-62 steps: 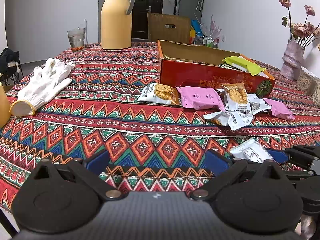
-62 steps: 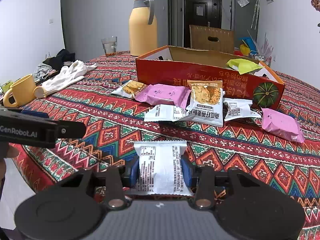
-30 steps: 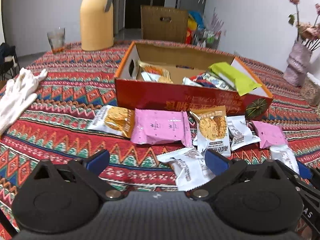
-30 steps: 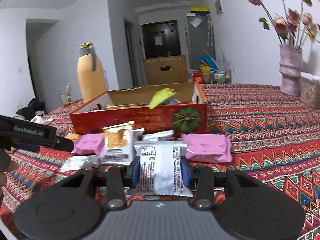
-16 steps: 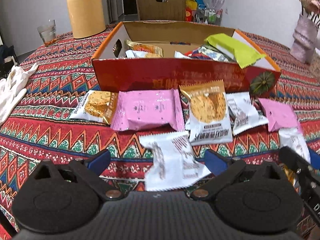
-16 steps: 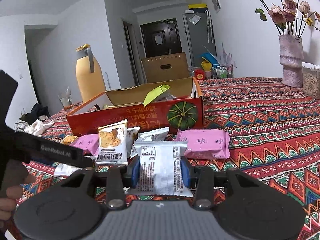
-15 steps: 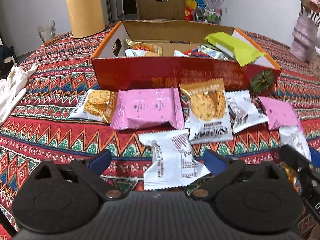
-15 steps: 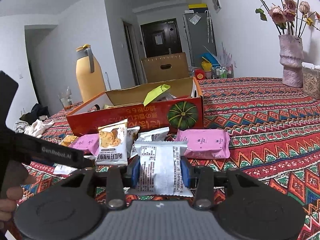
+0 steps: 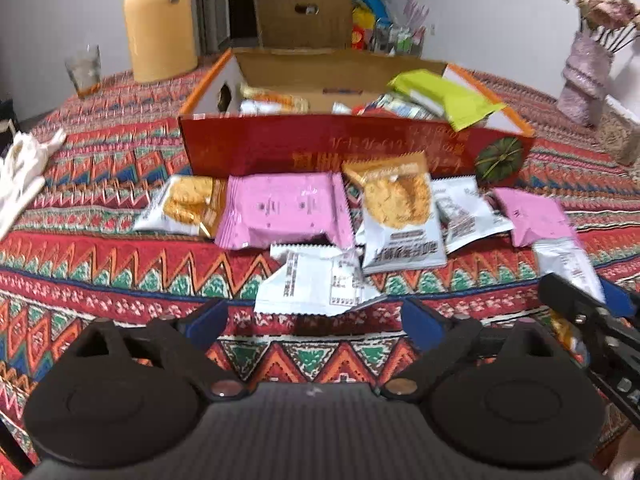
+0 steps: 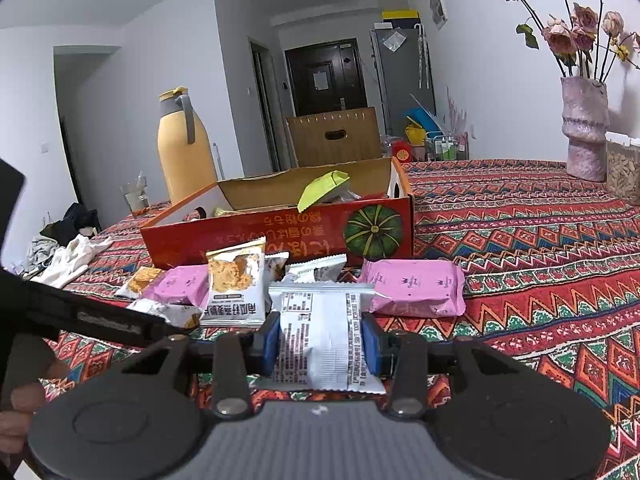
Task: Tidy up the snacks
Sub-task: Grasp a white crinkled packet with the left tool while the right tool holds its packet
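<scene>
A red cardboard box (image 9: 360, 148) holds several snacks, among them a green packet (image 9: 444, 98). In front of it lie loose packets: a pink one (image 9: 284, 210), cracker packs (image 9: 400, 216) and a white packet (image 9: 316, 280). My left gripper (image 9: 314, 320) hangs low just before that white packet. Its jaws are opening, the packet's near edge lies between the wide-apart tips, and the pads do not touch it. My right gripper (image 10: 320, 338) is shut on another white packet (image 10: 316, 312), held above the cloth near a second pink packet (image 10: 416, 288).
A patterned cloth (image 9: 120, 264) covers the table. At the far left stand a yellow thermos jug (image 9: 160, 20) and a glass (image 9: 84, 68), with white gloves (image 9: 20, 176) nearer. A vase of dried flowers (image 10: 584, 128) and a jar (image 10: 622, 168) stand far right.
The left gripper has come closer and lower toward the loose white packet, which now fills the gap ahead of its tips. The right gripper keeps still with its packet.
</scene>
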A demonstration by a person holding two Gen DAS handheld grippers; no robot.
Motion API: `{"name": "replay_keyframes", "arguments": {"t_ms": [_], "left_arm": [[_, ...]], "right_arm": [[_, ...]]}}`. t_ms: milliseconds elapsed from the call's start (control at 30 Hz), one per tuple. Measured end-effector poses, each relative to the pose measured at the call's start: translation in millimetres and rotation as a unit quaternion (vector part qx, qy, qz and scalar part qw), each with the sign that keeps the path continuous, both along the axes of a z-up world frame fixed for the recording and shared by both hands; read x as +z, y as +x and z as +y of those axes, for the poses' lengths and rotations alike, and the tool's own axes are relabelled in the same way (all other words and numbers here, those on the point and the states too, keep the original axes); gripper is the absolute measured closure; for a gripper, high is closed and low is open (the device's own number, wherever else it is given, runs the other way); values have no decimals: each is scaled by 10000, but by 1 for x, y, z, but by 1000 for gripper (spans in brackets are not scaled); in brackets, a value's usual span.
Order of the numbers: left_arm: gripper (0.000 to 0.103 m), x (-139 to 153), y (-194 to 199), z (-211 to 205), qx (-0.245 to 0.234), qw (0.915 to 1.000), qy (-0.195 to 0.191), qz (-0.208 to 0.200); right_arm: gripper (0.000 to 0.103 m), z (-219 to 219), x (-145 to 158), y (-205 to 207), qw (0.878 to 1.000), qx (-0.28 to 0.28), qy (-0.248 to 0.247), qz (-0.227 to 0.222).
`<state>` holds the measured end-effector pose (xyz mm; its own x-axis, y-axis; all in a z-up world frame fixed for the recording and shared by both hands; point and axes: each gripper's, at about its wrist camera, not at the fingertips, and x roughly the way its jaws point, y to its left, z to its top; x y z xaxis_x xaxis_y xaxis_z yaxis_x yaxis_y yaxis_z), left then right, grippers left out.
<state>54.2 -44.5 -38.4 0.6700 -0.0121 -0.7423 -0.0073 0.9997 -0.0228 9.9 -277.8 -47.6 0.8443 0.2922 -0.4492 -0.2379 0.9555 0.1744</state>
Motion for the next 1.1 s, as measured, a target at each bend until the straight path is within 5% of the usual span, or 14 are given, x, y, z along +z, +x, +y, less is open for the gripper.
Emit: {"name": "replay_keyframes", "arguments": {"t_ms": [167,333,433,567,633,733,800,1100], "left_arm": [[1,15,5,-3,17,9998,22,-212],[6,4,30,-5,253,9995,171,79],[34,-6,36,-3,276,9990,167,298],[40,-11,32,-1,202,9994,157,222],[65,-10,29,2,128,9997,28,210],[67,-9,23,5,74,9998,-23,178],[82,-10,19,7,25,9999,-35,165],[84,-6,8,18,-23,9998,-176,78]], "right_arm": [[63,1,1,-2,10000,-26,-28,-14],[63,-2,2,-2,10000,-81,-51,-9],[63,-3,-1,1,9999,-130,-51,47],[63,-2,-3,4,9999,-122,-70,97],[63,-1,-4,3,9999,-110,-89,99],[63,0,-3,2,9998,-110,-113,106],[63,1,-2,2,9998,-110,-129,103],[63,10,3,-3,9997,-66,-229,50]]}}
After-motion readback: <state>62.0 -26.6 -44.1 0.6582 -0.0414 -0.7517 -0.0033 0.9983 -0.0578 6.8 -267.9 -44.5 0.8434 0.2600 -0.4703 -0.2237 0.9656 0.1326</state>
